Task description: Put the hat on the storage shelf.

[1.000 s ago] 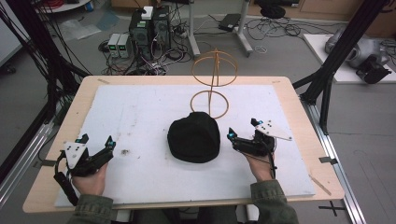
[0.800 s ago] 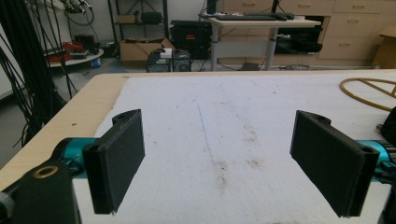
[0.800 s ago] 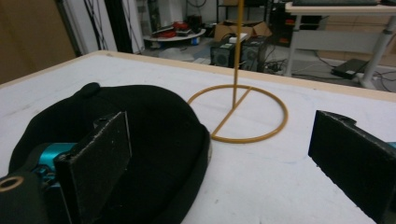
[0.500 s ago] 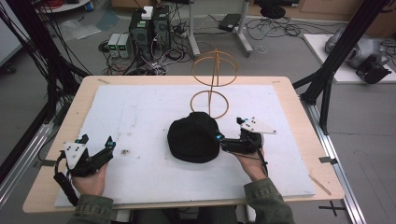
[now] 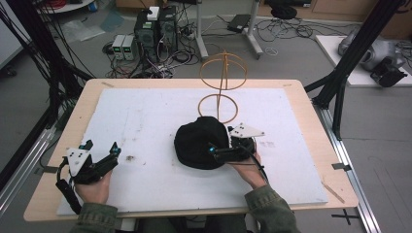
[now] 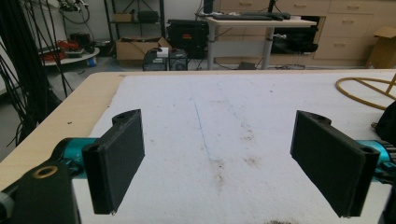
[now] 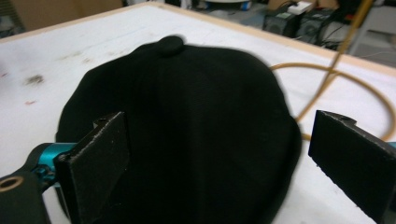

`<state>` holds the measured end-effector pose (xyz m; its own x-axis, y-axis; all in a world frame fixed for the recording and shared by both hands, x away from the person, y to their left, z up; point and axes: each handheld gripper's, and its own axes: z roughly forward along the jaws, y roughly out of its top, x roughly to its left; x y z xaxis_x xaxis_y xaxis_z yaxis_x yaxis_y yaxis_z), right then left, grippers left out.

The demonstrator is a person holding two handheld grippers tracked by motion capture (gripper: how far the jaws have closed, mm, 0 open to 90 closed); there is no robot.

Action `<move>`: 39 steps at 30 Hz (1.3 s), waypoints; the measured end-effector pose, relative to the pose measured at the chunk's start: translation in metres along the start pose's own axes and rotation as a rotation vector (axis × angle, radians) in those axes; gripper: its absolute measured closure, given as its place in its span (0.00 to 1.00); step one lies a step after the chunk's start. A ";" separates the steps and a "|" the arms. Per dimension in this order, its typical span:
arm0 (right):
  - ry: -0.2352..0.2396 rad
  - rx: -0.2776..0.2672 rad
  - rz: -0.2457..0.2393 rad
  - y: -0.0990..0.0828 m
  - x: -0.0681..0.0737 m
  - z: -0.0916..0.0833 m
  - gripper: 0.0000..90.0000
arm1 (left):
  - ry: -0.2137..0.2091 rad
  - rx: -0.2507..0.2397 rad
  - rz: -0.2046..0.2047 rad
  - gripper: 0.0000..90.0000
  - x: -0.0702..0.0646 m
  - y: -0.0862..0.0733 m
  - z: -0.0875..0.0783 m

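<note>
Both tongs gape; right tongs straddle the black cap.

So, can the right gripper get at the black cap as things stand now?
Probably yes. The right gripper is already at the edge of the black cap, with its jaws open around the cap's near side in the right gripper view, and nothing stands between them.

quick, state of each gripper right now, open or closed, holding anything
Left gripper: open, holding nothing, over the white mat.
Right gripper: open, jaws on either side of the black cap, not clamped on it.
</note>
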<state>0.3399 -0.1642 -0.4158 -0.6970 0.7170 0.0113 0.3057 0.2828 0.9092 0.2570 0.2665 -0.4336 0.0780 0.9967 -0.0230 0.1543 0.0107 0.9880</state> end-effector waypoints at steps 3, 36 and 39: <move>0.029 0.009 0.005 -0.002 0.004 0.006 0.05 | -0.002 0.000 0.000 0.20 0.000 0.000 0.000; 0.041 0.035 0.060 -0.005 0.004 0.008 0.85 | -0.008 -0.002 -0.007 0.20 0.000 0.000 0.000; 0.034 0.040 0.042 -0.006 0.004 0.007 0.93 | -0.009 -0.006 -0.009 0.20 0.000 0.000 0.000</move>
<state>0.3394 -0.1585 -0.4237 -0.7045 0.7067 0.0644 0.3607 0.2785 0.8901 0.2570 0.2665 -0.4335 0.0853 0.9958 -0.0328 0.1491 0.0198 0.9886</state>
